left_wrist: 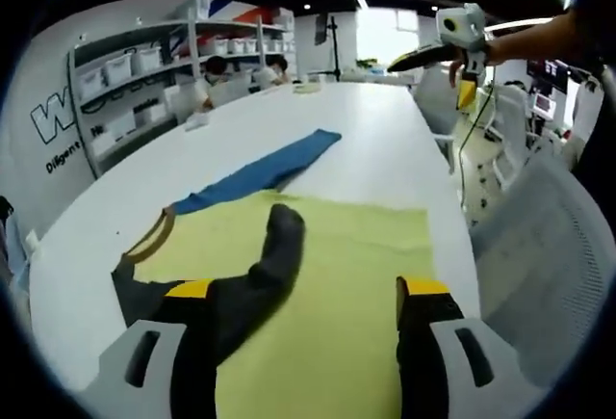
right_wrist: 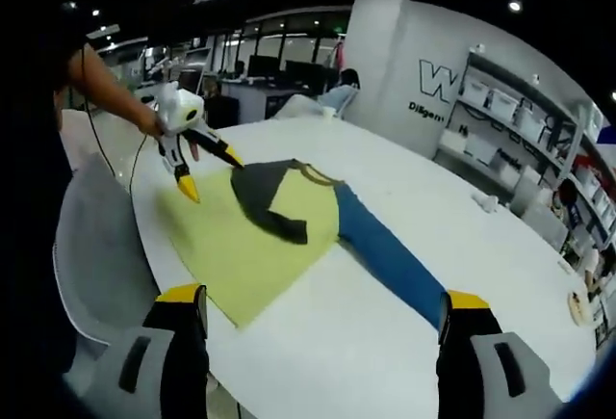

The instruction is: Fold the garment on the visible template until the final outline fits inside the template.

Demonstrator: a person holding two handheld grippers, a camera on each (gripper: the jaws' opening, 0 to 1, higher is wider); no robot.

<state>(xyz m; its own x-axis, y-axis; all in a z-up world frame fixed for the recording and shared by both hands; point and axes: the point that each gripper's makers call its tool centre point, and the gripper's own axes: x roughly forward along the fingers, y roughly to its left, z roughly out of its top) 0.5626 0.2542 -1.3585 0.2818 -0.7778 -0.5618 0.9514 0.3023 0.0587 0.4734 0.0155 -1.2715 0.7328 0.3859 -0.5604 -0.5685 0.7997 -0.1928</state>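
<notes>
opposite views over shared table [left_wrist: 385, 140]

The garment's [left_wrist: 318, 284] near hem runs out of the left gripper view's bottom edge. Shelf bins [left_wrist: 120, 67] are too blurred to read.

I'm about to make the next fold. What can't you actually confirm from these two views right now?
- Template outline: in either view I cannot make it out on the table.
- Left gripper view: the garment's near edge is cut off behind the left gripper.
- Right gripper view: the left gripper is too small to tell whether it pinches cloth.
- Blue sleeve: its cuff is blurred.
</notes>
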